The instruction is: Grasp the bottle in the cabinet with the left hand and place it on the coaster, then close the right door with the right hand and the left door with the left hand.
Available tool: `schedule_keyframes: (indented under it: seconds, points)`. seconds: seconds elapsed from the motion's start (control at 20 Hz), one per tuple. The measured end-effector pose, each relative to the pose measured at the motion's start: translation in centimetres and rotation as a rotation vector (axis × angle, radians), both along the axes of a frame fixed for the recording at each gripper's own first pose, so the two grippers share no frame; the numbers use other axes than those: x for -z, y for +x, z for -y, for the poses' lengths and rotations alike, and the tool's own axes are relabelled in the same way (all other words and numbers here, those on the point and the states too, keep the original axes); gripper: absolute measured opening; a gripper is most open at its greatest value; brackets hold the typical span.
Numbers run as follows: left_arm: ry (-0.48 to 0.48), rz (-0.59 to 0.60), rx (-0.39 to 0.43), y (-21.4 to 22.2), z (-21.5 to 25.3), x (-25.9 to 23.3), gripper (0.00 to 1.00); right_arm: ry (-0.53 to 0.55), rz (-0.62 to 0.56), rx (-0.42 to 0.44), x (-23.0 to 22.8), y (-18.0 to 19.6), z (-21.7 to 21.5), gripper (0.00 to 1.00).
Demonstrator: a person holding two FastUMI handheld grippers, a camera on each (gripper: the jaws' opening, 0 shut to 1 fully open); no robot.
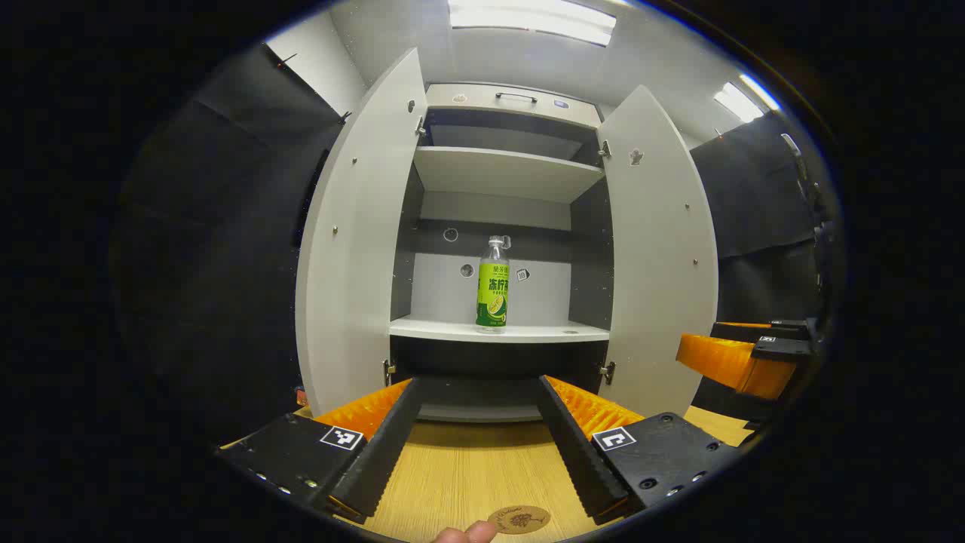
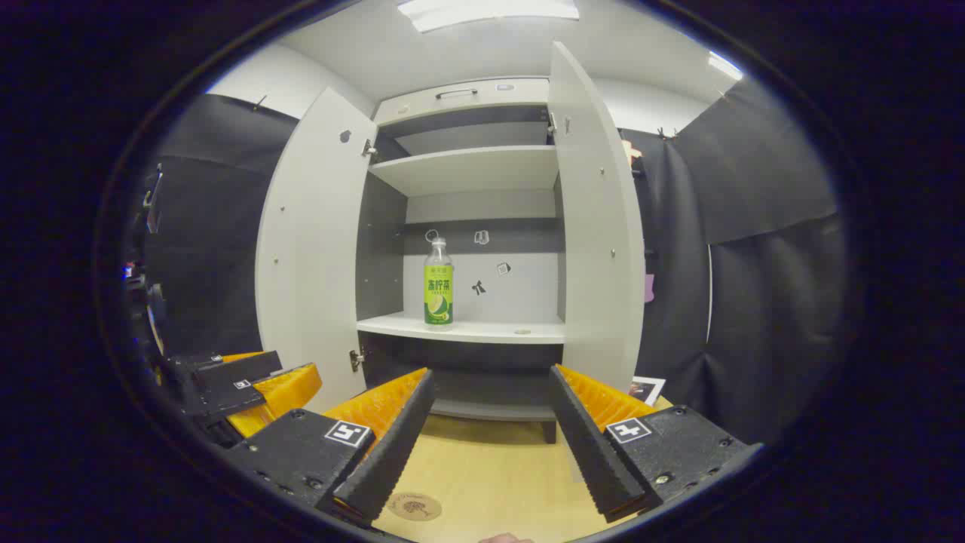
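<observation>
left tool (image 1: 476,392): fingers spread wide apart, nothing between them, held above the wooden desk (image 1: 467,467) and aimed at the cabinet (image 1: 497,226). right tool (image 2: 490,385): likewise open and empty, also facing the cabinet; in the left gripper view it shows at the right edge (image 1: 742,362), and in the right gripper view the left tool appears at the lower left (image 2: 249,385).

coaster (image 1: 519,519): a small round disc lying flat on the desk below the left tool, with a fingertip (image 1: 467,534) just beside its edge; in the right gripper view it lies near the bottom, under the left finger (image 2: 414,506).

cabinet: both doors stand open, left door (image 1: 358,234) and right door (image 1: 660,249) swung outward. inside, an upper shelf (image 1: 505,170) carries nothing visible; the lower shelf (image 1: 497,329) holds the bottle (image 1: 493,285), upright, clear with a green label and a pale cap, near the shelf's front edge and roughly midway between the doors. in the right gripper view the bottle (image 2: 438,283) stands toward the left part of the shelf.
</observation>
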State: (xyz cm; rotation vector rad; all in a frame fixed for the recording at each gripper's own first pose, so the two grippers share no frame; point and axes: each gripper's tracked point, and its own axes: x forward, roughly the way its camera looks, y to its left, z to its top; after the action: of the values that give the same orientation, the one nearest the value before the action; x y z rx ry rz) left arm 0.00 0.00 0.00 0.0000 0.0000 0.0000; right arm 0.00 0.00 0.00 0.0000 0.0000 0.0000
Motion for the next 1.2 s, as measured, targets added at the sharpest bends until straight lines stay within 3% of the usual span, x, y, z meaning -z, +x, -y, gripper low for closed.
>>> schedule_keyframes:
  seconds: [0.05, 0.1, 0.7, 0.75, 0.8, 1.05, 1.1, 1.2]
  points:
    - [0.003, -0.002, -0.005, 0.0, -0.2, 0.0, 0.95, 0.002, 0.004, 0.003, 0.0, -0.1, 0.0, 0.94]
    - [0.008, -0.005, -0.009, 0.0, -0.3, 0.1, 0.95, 0.007, 0.008, 0.007, -0.1, -0.1, 0.2, 0.99]
    - [0.004, 0.005, 0.005, -0.4, 0.2, -0.4, 0.95, -0.002, -0.009, 0.018, 0.5, -1.0, 0.6, 0.99]
    - [-0.004, 0.000, 0.010, -0.4, 0.3, -0.4, 0.94, 0.002, -0.010, 0.020, 0.5, -1.1, 0.7, 0.94]
    - [-0.011, -0.002, 0.014, -0.5, 0.3, -0.6, 0.94, 0.007, -0.010, 0.022, 0.5, -1.1, 0.7, 0.99]
    - [0.012, 0.008, 0.016, 0.2, -0.2, -1.3, 0.94, 0.014, -0.017, 0.025, 0.6, -1.5, 0.7, 0.99]
    - [0.013, 0.003, 0.022, 0.5, -0.1, -1.3, 0.99, 0.011, -0.015, 0.027, 0.6, -1.6, 0.7, 0.99]
    - [0.019, -0.001, 0.029, 1.5, -0.1, -1.4, 0.94, 0.006, -0.011, 0.036, 0.4, -1.7, 0.8, 0.99]
